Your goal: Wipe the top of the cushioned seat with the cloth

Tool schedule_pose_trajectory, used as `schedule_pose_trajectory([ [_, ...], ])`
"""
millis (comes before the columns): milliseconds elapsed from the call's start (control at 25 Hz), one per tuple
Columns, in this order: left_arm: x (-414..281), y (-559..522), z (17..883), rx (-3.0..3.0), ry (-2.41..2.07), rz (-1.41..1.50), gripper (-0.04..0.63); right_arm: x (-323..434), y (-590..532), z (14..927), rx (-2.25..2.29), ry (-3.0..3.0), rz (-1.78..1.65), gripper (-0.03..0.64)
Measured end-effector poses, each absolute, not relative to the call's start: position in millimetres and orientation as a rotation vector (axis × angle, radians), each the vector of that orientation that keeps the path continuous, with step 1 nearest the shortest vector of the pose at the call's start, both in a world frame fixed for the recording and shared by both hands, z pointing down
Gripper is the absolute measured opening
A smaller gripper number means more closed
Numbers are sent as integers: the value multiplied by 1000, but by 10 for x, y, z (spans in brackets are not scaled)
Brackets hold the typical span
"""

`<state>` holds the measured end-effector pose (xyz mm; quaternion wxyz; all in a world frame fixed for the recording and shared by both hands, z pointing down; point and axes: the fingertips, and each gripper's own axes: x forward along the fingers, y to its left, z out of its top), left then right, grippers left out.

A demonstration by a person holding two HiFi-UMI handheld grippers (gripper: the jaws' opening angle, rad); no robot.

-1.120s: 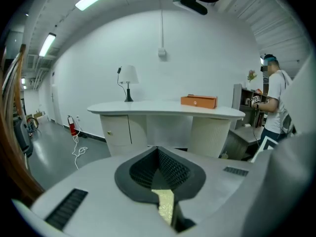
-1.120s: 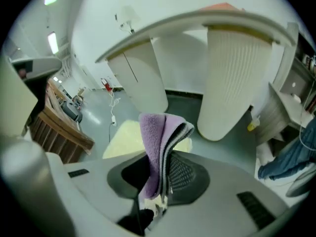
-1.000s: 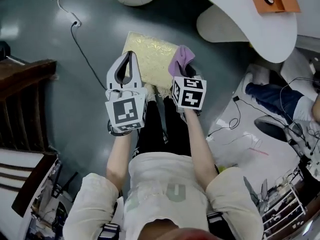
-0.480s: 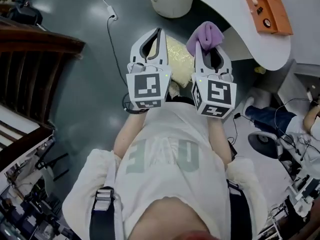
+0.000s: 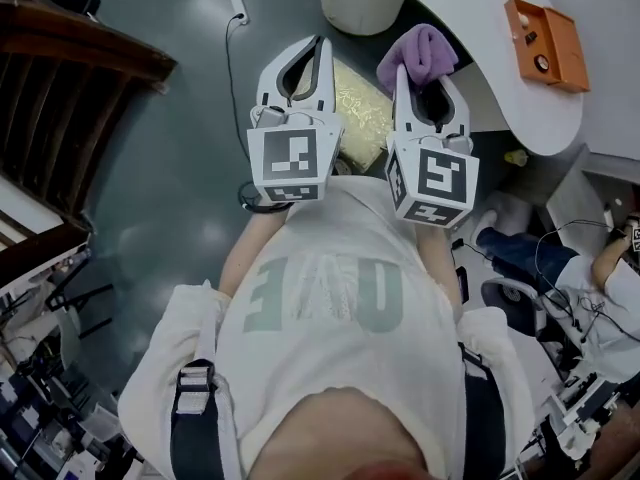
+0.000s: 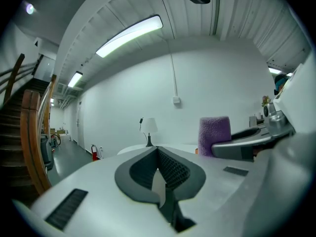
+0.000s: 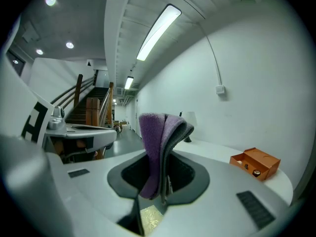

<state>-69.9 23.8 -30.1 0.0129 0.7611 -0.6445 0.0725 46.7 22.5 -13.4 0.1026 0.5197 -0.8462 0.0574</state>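
The purple cloth (image 5: pixel 420 53) sticks up out of my right gripper (image 5: pixel 412 76), which is shut on it; in the right gripper view the cloth (image 7: pixel 159 147) stands folded between the jaws. My left gripper (image 5: pixel 318 50) is shut with nothing in it, its jaws (image 6: pixel 159 154) pressed together. Both grippers are raised high, close to my chest. The cushioned seat (image 5: pixel 360 113), pale yellow with a patterned top, lies on the floor far below, partly hidden behind the two grippers. The cloth (image 6: pixel 215 135) also shows in the left gripper view beside the right gripper.
A white curved table (image 5: pixel 500 38) carries an orange box (image 5: pixel 545 43). A wooden staircase (image 5: pixel 70 68) stands at the left. A cable (image 5: pixel 232 38) runs over the grey floor. Another person (image 5: pixel 610 258) sits at the right edge among wires.
Both grippers have risen away from the cushioned seat and now point up and forward. The cloth stays clamped in the right one. My head view has swung left.
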Motion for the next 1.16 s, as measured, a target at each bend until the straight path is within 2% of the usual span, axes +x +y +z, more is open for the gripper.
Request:
schedule_pose_trajectory([
  [1160, -763, 195, -420, 2418, -2005, 205, 6, 285, 258, -267, 1531, -2548, 45, 92],
])
